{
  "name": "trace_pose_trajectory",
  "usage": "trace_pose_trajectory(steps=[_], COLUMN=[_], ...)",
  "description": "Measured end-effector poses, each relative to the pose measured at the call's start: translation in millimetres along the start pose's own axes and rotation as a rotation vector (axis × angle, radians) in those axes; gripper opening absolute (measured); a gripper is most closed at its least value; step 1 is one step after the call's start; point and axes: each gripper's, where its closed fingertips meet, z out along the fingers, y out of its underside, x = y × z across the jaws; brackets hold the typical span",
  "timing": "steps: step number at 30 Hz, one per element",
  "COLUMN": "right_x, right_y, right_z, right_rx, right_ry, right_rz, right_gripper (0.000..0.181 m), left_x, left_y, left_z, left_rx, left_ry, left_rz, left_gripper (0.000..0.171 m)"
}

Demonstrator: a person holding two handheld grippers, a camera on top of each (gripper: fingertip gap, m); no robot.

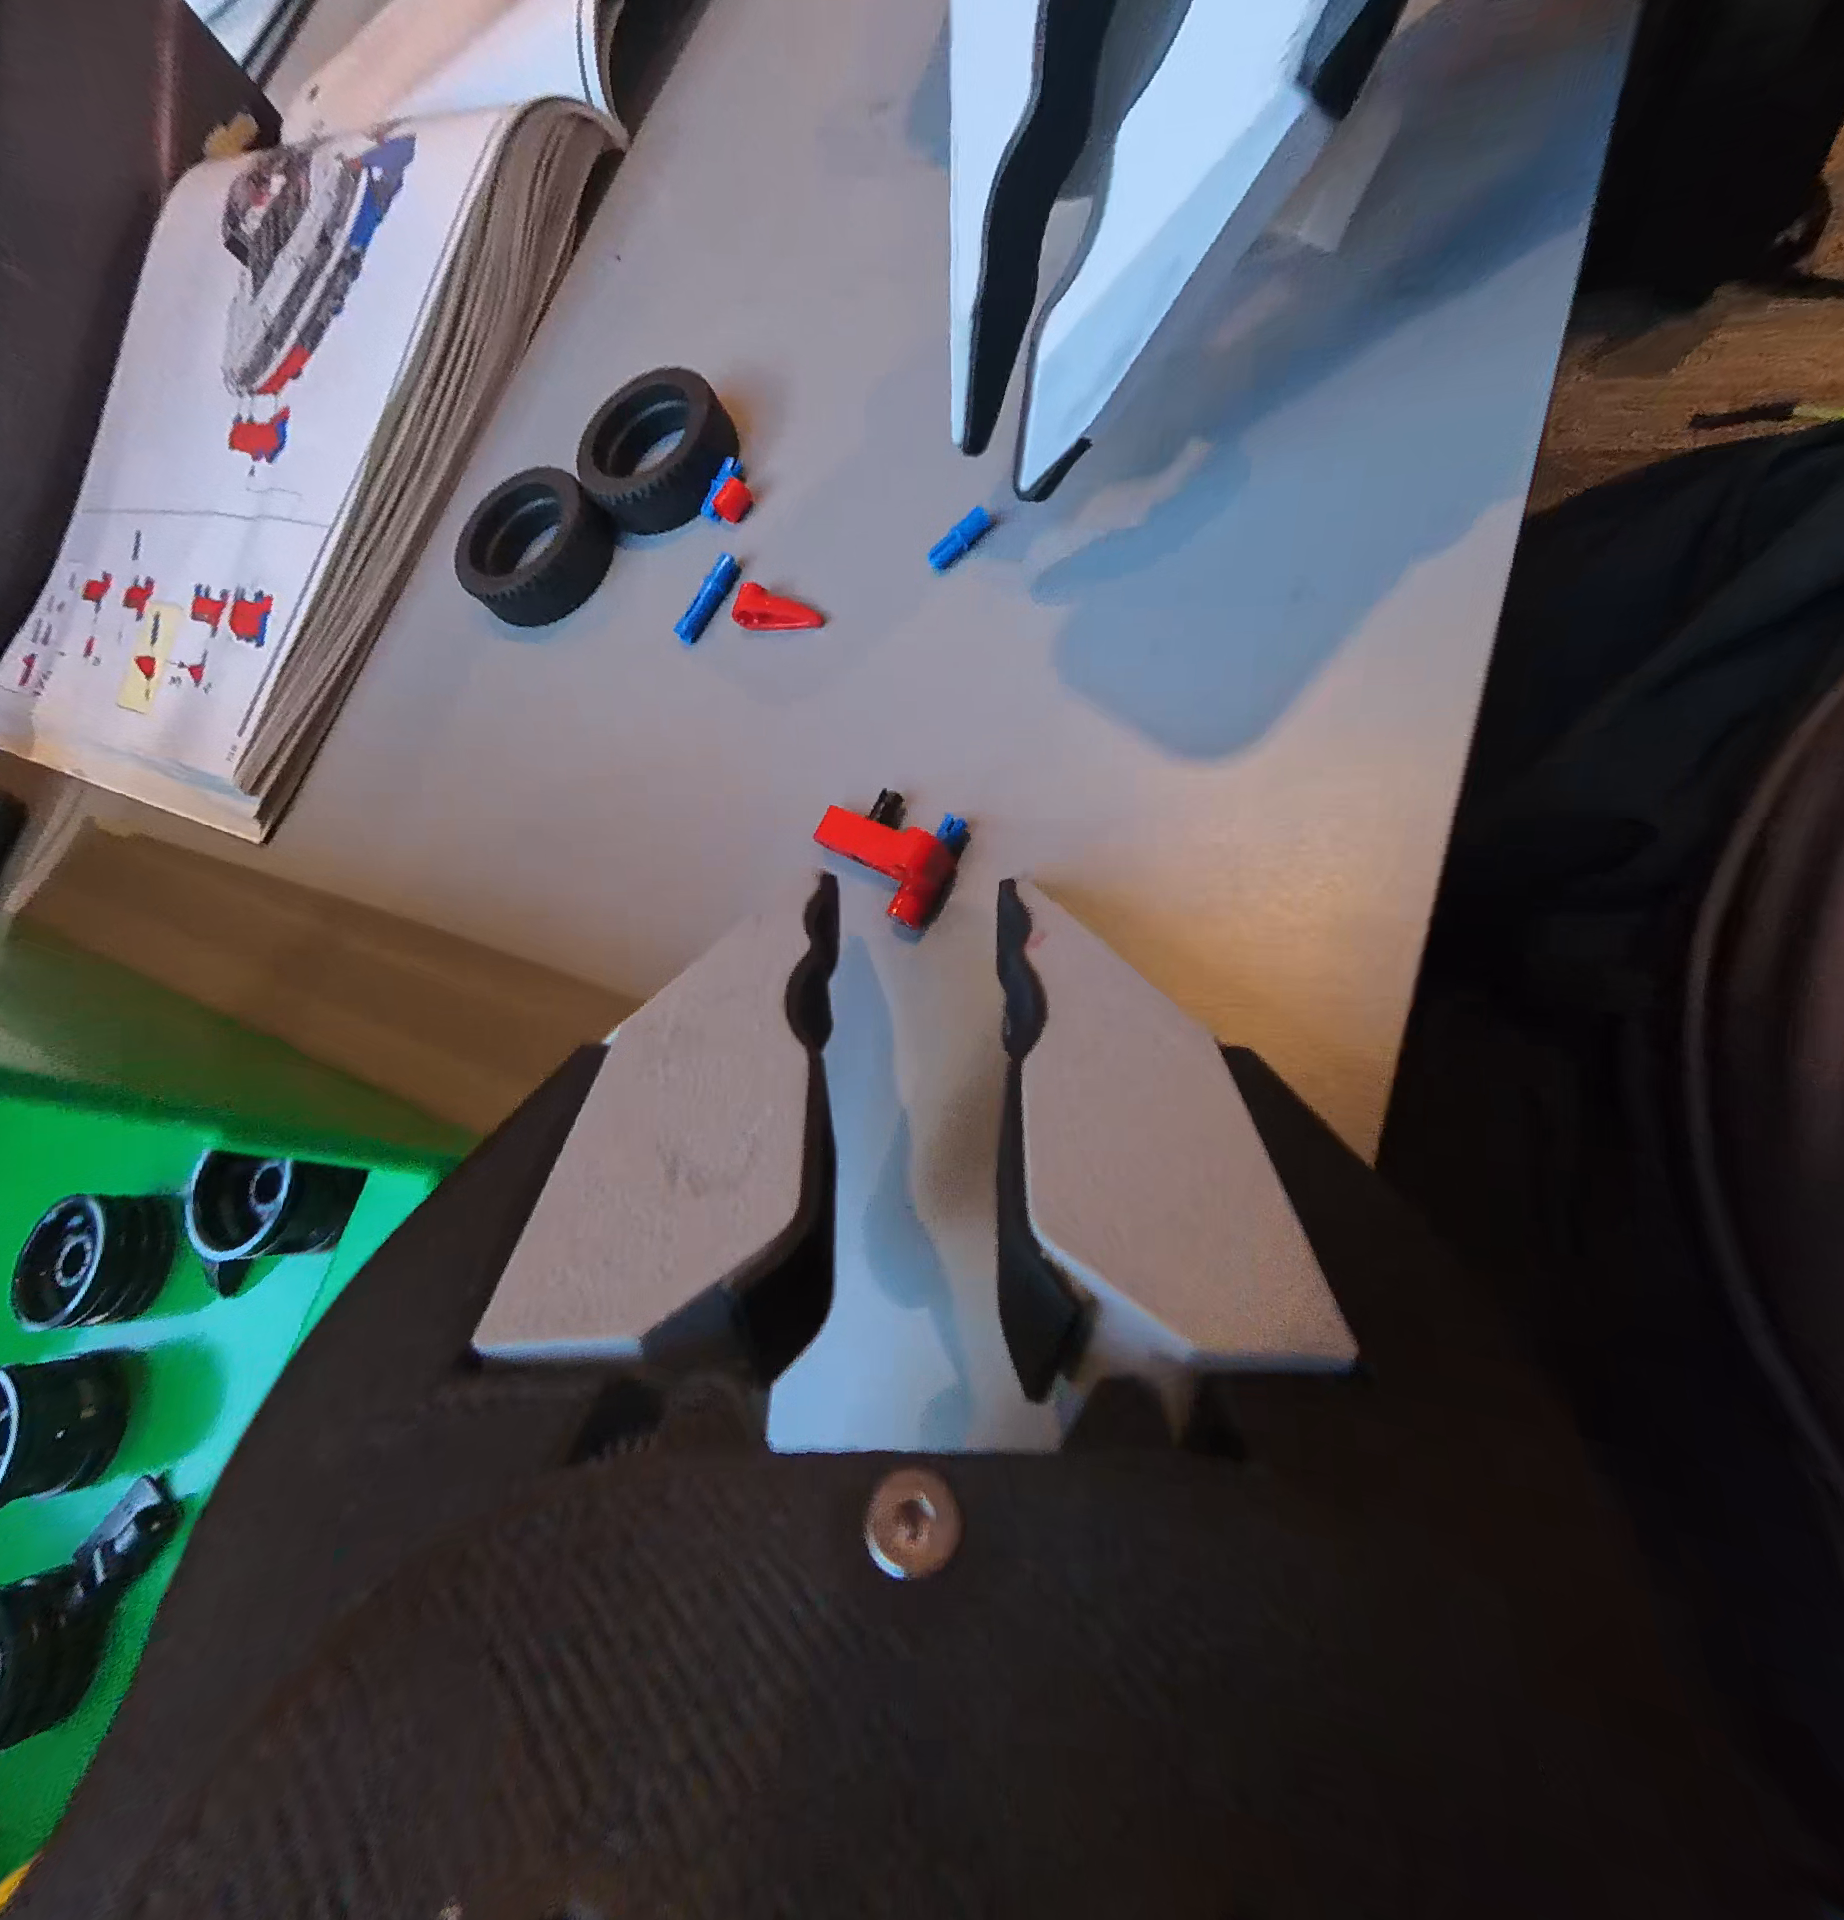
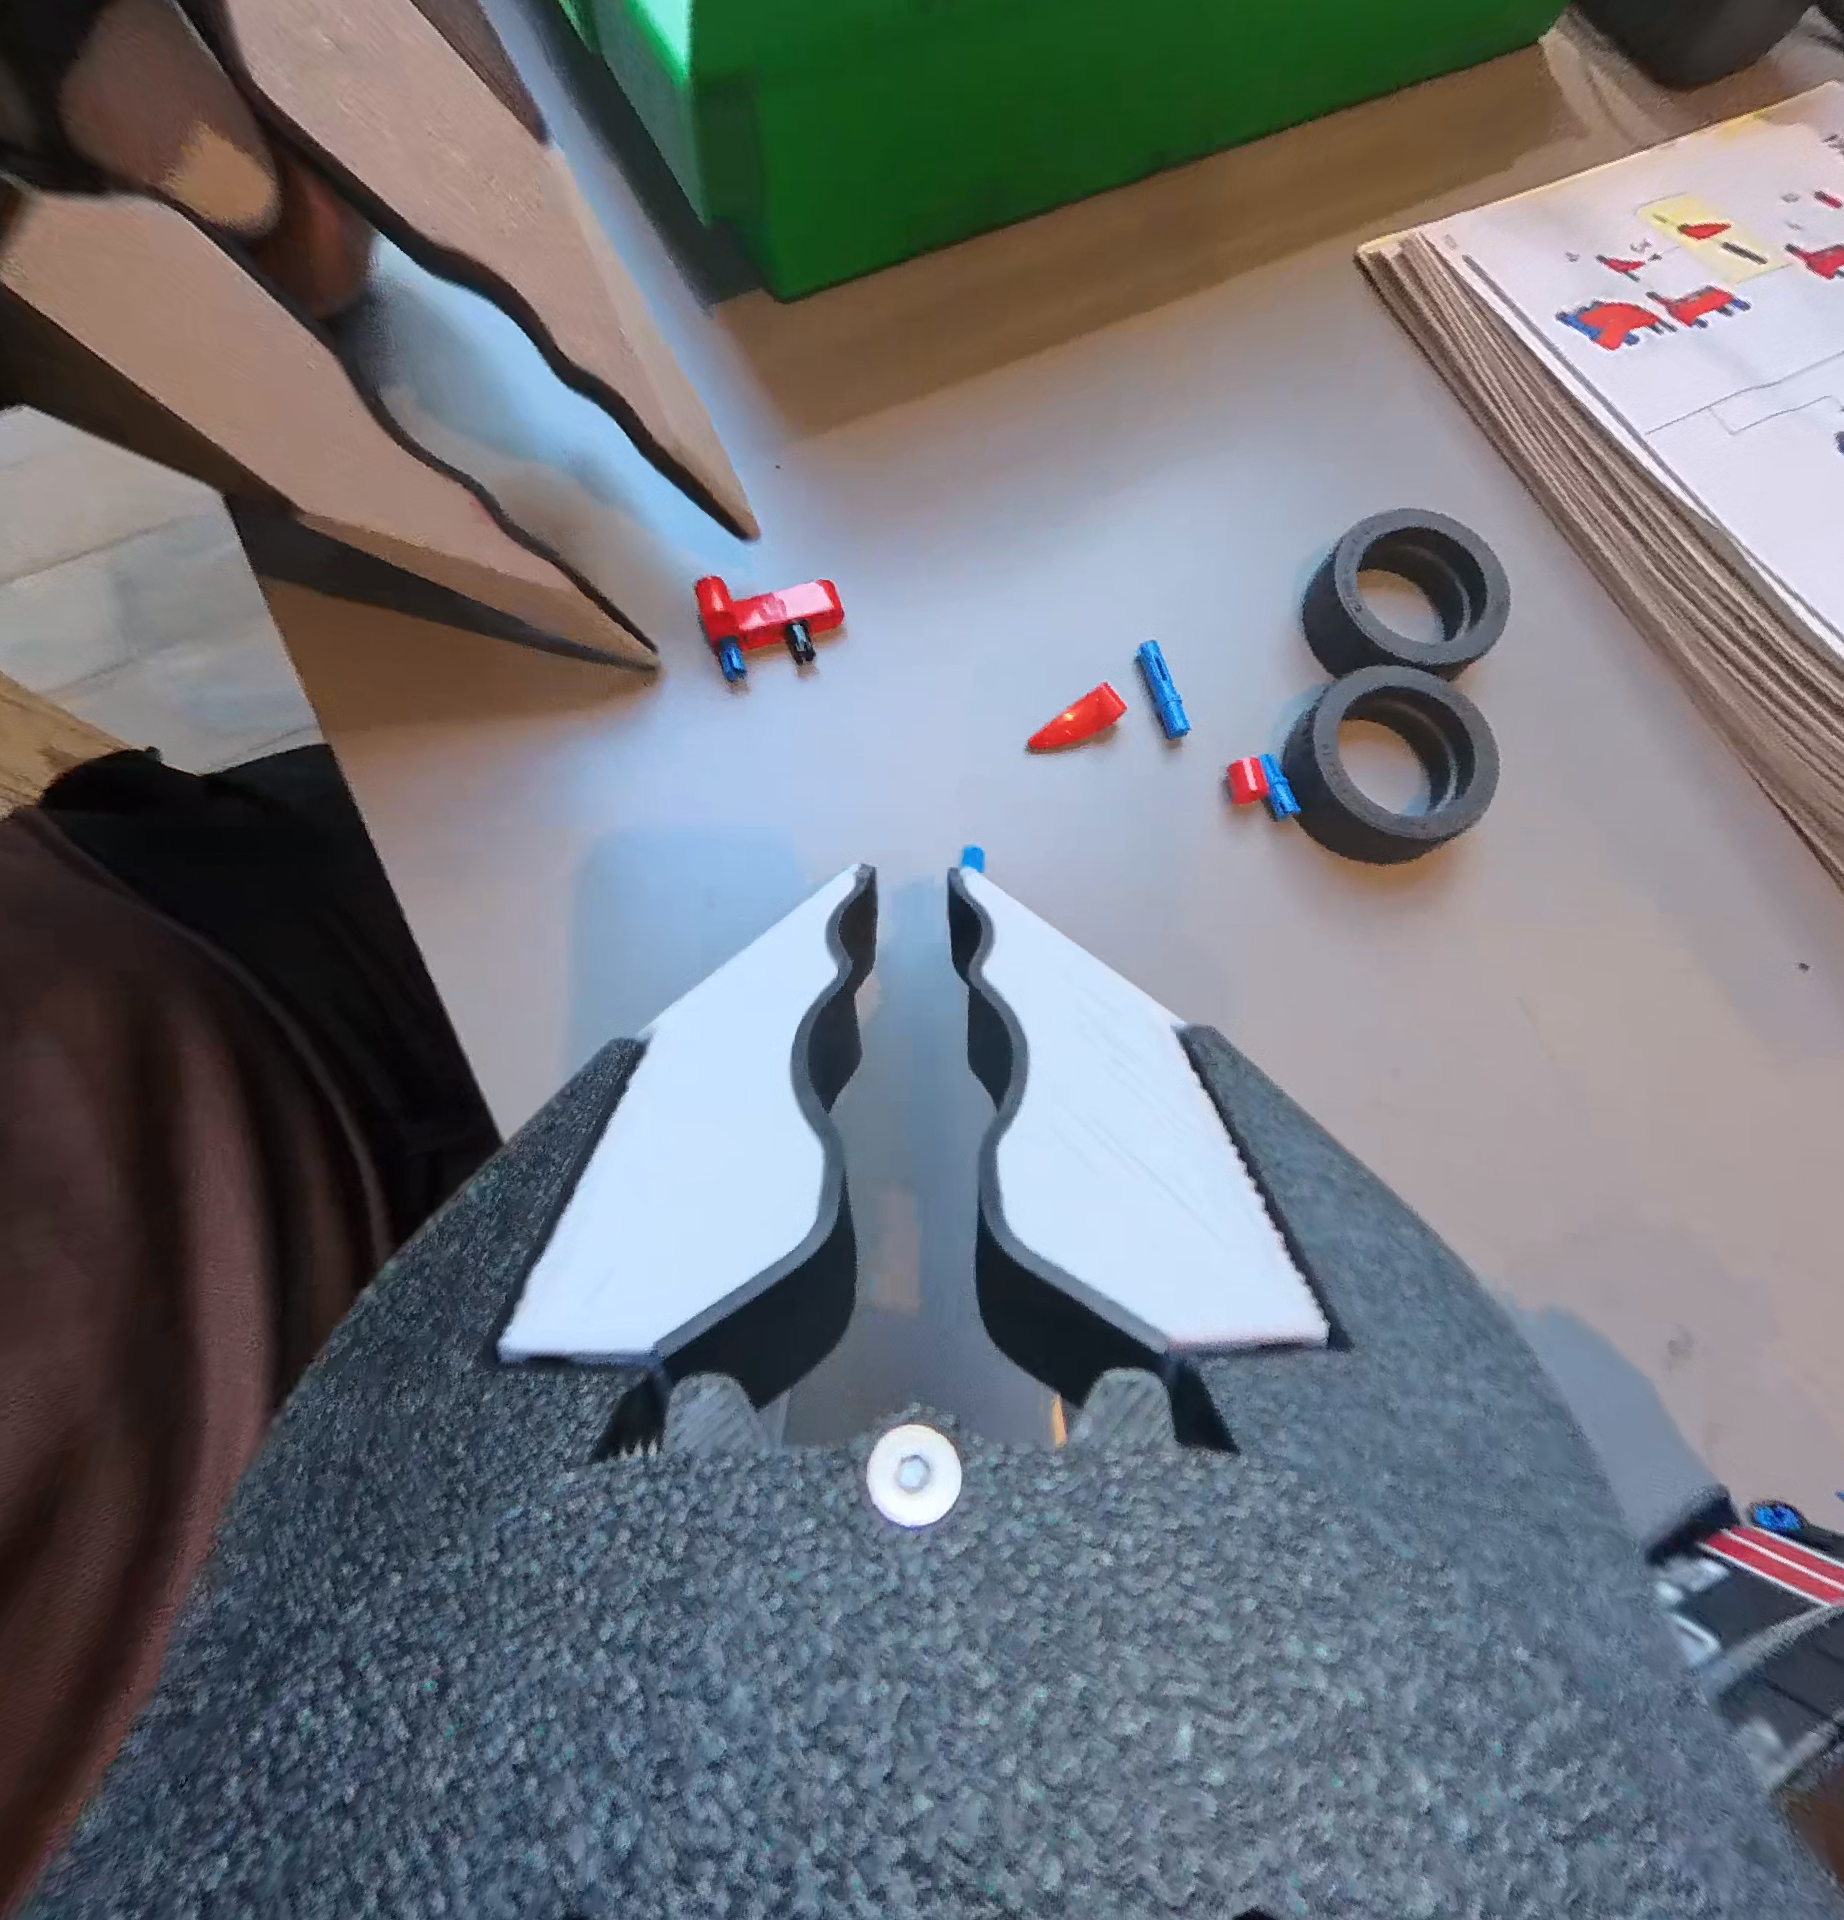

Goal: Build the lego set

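A red L-shaped piece [image 1: 892, 852] with a black pin and a blue pin lies on the grey table just ahead of my left gripper [image 1: 915, 894], which is open and empty. It also shows in the right wrist view [image 2: 767, 618], beside the left gripper [image 2: 702, 594]. My right gripper [image 2: 910, 878] is open only a narrow gap and empty. A loose blue pin [image 2: 972, 857] peeks out beside its right fingertip. In the left wrist view that pin [image 1: 957, 538] lies just off the right gripper [image 1: 1006, 462].
Two black tyres [image 2: 1406, 592] [image 2: 1391, 764], a small red piece with a blue pin [image 2: 1259, 781], a blue pin [image 2: 1162, 688] and a red curved slope [image 2: 1079, 717] lie nearby. An open instruction booklet [image 1: 274, 468], a green box [image 1: 118, 1091] holding black wheels, and a part-built model [image 2: 1780, 1600] border the area. One gripper's finger ends stand about 8 centimeters off the other's.
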Motion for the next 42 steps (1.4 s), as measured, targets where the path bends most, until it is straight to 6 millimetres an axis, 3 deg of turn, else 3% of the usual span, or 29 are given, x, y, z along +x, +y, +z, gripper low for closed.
trace_pose_trajectory(steps=[6,10,16,19,31,42], right_x=[-21,-29,-36,-39,-60,-60], right_y=[-9,-16,-39,-45,-69,-68], right_z=[8,14,7,-1,-25,-27], right_rx=[0.042,0.060,0.188,0.227,0.372,0.398], right_ry=[-0.089,-0.124,-0.263,-0.365,-0.582,-0.598], right_rz=[0.015,0.032,0.195,0.248,0.189,0.190], right_gripper=[0.012,0.014,0.023,0.030,0.041,0.021], left_x=[1,0,6,10,17,20], left_y=[1,1,-26,-28,-65,-75], left_z=[8,8,-10,-13,-37,-41], left_rx=[-0.042,-0.040,0.164,0.174,0.356,0.414], left_ry=[0.007,-0.027,-0.307,-0.386,-0.401,-0.417], left_rz=[-0.009,0.030,0.421,0.543,0.629,0.620], left_gripper=[0.006,0.006,0.005,0.005,0.005,0.005])
